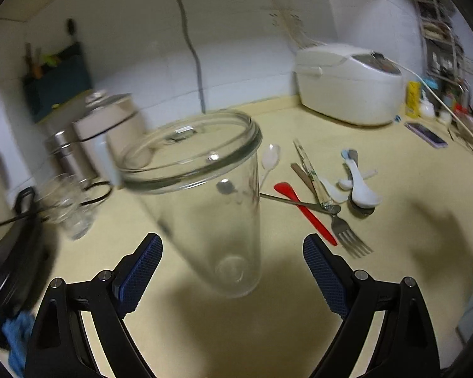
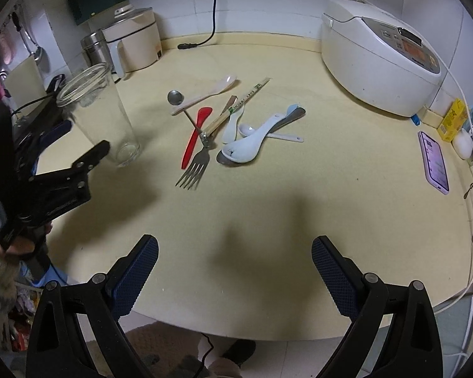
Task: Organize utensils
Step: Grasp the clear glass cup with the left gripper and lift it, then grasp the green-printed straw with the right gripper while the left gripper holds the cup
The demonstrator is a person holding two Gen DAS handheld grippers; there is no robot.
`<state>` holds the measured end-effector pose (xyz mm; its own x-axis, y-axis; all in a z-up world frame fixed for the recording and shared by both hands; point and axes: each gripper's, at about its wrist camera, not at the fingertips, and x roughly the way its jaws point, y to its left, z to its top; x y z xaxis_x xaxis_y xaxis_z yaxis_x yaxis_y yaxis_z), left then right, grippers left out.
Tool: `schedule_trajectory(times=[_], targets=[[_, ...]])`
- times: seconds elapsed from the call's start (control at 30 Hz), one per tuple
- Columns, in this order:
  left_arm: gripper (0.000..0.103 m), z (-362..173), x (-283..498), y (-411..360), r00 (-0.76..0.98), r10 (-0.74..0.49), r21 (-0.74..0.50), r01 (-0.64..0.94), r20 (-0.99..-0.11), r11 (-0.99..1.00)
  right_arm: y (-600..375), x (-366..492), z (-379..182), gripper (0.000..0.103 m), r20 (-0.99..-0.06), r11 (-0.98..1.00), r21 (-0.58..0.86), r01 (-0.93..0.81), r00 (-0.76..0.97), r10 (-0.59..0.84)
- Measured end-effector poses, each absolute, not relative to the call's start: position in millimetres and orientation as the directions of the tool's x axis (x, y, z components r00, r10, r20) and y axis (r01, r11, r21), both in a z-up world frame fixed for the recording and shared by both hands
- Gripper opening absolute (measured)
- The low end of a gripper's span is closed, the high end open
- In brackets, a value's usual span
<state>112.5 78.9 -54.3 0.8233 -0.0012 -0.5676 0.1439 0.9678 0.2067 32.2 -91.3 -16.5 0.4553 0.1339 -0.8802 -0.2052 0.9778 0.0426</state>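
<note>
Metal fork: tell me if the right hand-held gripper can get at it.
Probably yes. The right hand-held gripper is open, with bare counter between it and the metal fork. The tines lie clear; only the handle is crossed by other utensils.

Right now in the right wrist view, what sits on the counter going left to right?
Left gripper → tall glass → red spatula → fork → white spoons → rice cooker → phone → yellow carton.
</note>
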Motion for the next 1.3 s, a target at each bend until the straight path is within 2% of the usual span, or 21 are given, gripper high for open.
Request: schedule_trajectory(times=[0.27, 0.37, 0.47, 0.5, 0.57, 0.67, 0.73, 0.83, 0.97, 1.3], targets=[[0.092, -77.4, 152.9, 105.0, 0.795, -0.141, 0.127, 0.264, -0.591, 0.956, -74.7, 55.5, -13.6, 0.098, -0.877, 0.991, 0.035, -0.129, 0.472, 0.092], [0.090, -72.4, 162.9, 118.0, 0.809, -0.199, 0.054, 0.273, -0.553, 0.960, -66.1, 65.6, -15.5, 0.098, -0.877, 0.995, 0.036, -0.092, 0.474, 0.075], [0.085, -74.5, 171.2, 126.4, 0.770, -0.299, -0.046, 0.332, -0.563, 0.942, -56.2, 71.6, -14.4, 0.098, -0.871, 0.998, 0.020, -0.058, 0.489, 0.045], [0.085, -75.1, 173.0, 129.7, 0.756, -0.329, -0.079, 0.347, -0.566, 0.934, -51.8, 73.5, -14.0, 0.096, -0.868, 0.999, -0.002, -0.041, 0.495, 0.018], [0.085, -77.4, 175.5, 132.1, 0.734, -0.357, -0.109, 0.364, -0.578, 0.925, -47.5, 75.1, -14.4, 0.085, -0.864, 1.000, -0.018, -0.016, 0.504, -0.007], [0.084, -79.7, 178.3, 134.8, 0.682, -0.447, -0.174, 0.432, -0.579, 0.885, -45.3, 77.1, -15.9, 0.084, -0.859, 0.999, -0.012, 0.034, 0.512, -0.027], [0.083, -81.2, 179.4, 133.0, 0.671, -0.450, -0.169, 0.442, -0.590, 0.881, -46.5, 80.6, -17.5, 0.084, -0.857, 0.998, 0.009, 0.055, 0.514, -0.020], [0.073, -84.7, 182.0, 129.4, 0.665, -0.412, -0.131, 0.431, -0.623, 0.893, -50.7, 87.2, -21.6, 0.083, -0.865, 0.997, 0.025, 0.074, 0.501, -0.016], [0.072, -87.1, 183.4, 128.6, 0.659, -0.405, -0.107, 0.444, -0.633, 0.890, -61.5, 97.2, -28.2, 0.065, -0.878, 0.995, 0.028, 0.096, 0.478, -0.022], [0.072, -86.6, 182.1, 129.3, 0.662, -0.405, -0.081, 0.463, -0.631, 0.883, -90.6, 118.6, -30.8, 0.059, -0.878, 0.992, 0.089, 0.088, 0.478, 0.037]])
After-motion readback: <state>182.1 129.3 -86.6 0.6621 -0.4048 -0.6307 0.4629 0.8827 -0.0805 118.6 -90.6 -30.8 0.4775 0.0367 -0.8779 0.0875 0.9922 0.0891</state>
